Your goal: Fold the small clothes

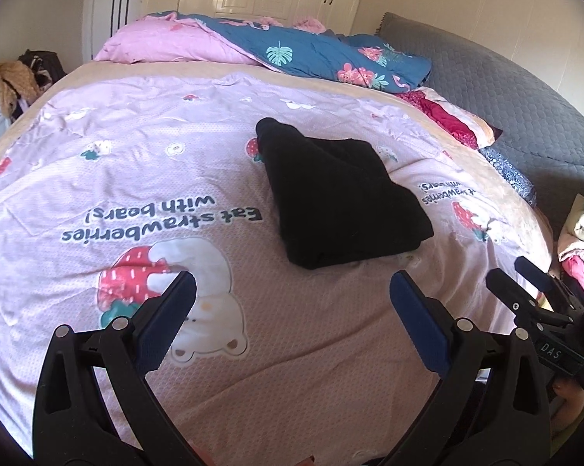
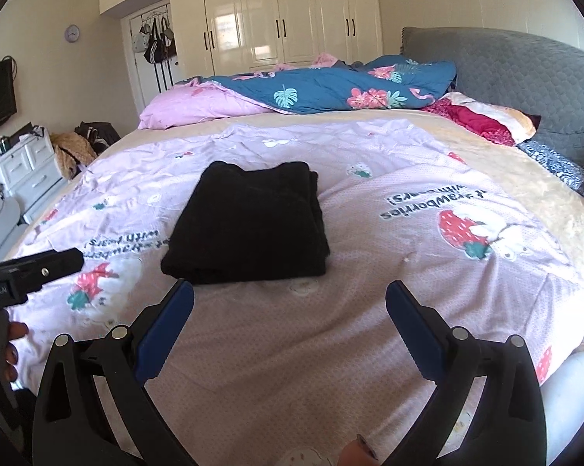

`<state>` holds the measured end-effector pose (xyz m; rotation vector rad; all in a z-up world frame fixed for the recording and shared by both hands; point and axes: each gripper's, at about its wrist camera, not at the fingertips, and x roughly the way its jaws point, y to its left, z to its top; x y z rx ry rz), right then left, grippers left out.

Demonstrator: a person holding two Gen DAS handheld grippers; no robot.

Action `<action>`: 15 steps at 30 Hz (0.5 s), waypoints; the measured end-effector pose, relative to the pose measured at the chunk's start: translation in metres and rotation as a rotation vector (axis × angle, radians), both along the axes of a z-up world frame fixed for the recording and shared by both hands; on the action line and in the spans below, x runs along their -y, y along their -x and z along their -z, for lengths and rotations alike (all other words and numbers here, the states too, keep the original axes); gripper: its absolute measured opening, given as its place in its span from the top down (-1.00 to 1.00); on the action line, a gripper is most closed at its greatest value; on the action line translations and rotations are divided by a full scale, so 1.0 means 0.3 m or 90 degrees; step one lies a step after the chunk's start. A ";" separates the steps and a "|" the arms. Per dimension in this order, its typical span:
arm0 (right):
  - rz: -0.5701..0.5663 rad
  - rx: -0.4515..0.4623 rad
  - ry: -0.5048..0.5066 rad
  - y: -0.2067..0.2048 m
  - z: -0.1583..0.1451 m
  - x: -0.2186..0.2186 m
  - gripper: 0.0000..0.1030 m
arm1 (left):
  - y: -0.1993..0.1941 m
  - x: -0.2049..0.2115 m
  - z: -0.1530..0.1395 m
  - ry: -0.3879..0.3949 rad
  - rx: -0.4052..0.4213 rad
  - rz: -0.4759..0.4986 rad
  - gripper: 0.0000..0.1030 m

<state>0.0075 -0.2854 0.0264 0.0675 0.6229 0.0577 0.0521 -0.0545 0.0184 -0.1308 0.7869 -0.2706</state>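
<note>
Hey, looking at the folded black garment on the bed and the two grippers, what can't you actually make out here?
- Black garment: what kind of clothing it is; both views show only dark folded layers.
- Right gripper: in the left wrist view, its body is cut off by the frame's edge.
- Pile of clothes: left wrist view, cut off by the right edge.
- Wall clock: right wrist view, too small to read.

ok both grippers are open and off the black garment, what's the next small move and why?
Probably none on this piece: set it aside, or reach toward the clothes pile at the bed's edge. The black garment already lies as a compact folded stack on the pink bedspread, and the left gripper and right gripper both hover open short of it, holding nothing.
</note>
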 end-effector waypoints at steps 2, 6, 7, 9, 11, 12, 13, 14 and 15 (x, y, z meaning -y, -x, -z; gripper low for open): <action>0.001 -0.007 -0.002 0.015 0.018 0.007 -0.92 | 0.013 -0.007 0.015 0.003 -0.001 0.000 -0.82; -0.004 -0.022 0.006 0.045 0.056 0.004 -0.92 | 0.033 -0.018 0.047 0.003 -0.004 0.000 -0.82; -0.010 -0.027 0.011 0.051 0.065 -0.001 -0.92 | 0.037 -0.020 0.054 0.003 -0.005 0.000 -0.82; -0.010 -0.030 0.015 0.059 0.075 -0.010 -0.92 | 0.046 -0.026 0.066 0.001 -0.005 -0.001 -0.82; -0.010 -0.028 0.011 0.073 0.082 -0.018 -0.92 | 0.052 -0.034 0.076 0.001 -0.007 -0.005 -0.82; -0.013 -0.027 0.009 0.079 0.086 -0.023 -0.92 | 0.055 -0.038 0.080 0.002 -0.009 -0.007 -0.82; -0.014 -0.025 0.012 0.084 0.090 -0.030 -0.92 | 0.057 -0.042 0.086 0.005 -0.012 -0.009 -0.82; -0.014 -0.024 0.015 0.086 0.093 -0.036 -0.92 | 0.060 -0.044 0.088 0.008 -0.012 -0.010 -0.82; -0.013 -0.024 0.017 0.089 0.097 -0.039 -0.92 | 0.063 -0.048 0.092 0.010 -0.013 -0.012 -0.82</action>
